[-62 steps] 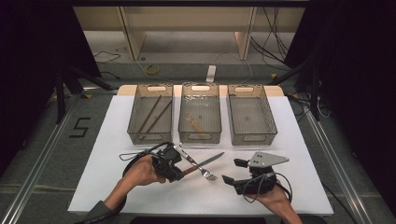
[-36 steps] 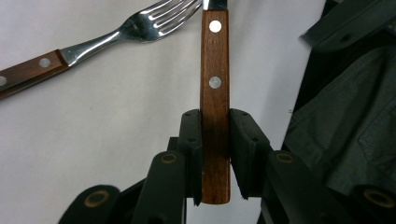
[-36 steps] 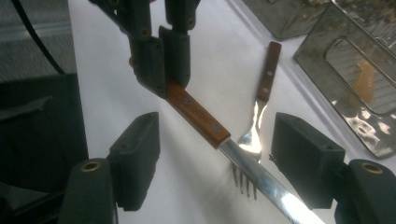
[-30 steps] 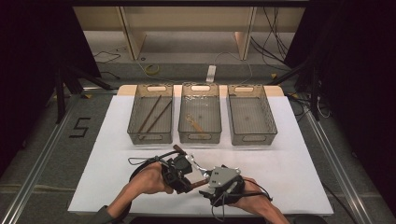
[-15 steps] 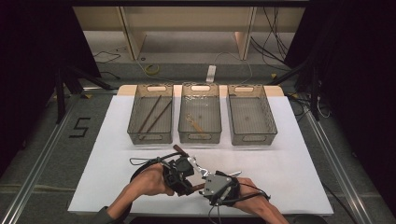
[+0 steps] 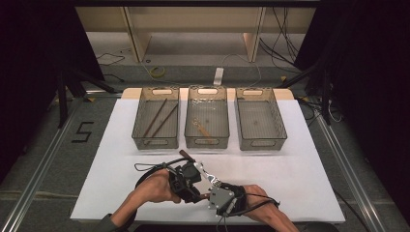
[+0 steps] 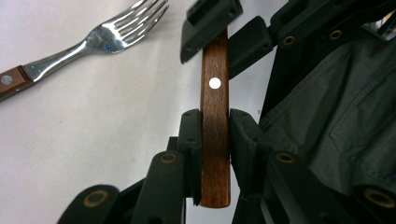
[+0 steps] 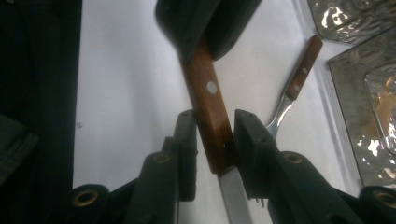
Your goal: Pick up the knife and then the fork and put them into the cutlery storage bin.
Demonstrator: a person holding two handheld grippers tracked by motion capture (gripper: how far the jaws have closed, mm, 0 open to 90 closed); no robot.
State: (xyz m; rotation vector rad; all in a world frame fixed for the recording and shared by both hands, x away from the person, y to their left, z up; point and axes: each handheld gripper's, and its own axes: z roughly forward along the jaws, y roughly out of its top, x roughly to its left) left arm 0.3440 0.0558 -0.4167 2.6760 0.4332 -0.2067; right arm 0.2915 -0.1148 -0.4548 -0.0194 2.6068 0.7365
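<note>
A knife with a brown wooden handle point(image 7: 215, 140) is gripped by both grippers at the near edge of the white sheet. My left gripper point(image 7: 215, 116) is shut on the handle, and in the high view it point(image 6: 189, 178) sits left of the other one. My right gripper point(image 8: 215, 119) has just been closing and now clamps the same handle point(image 8: 208, 107) near the blade, which runs back toward its camera. From above, the right gripper point(image 6: 215, 193) touches the left one. A fork point(image 6: 209, 175) with a wooden handle lies on the sheet just beyond them.
Three see-through bins stand in a row at the back of the white sheet point(image 6: 300, 169). The left bin point(image 6: 138, 121) holds two dark sticks, the middle bin point(image 6: 207, 143) a small wooden piece, and the right bin point(image 6: 261, 145) nothing.
The right hand came in from the right and met the left gripper. Its jaws closed on the knife handle. The left gripper kept its grip and shifted slightly right.
</note>
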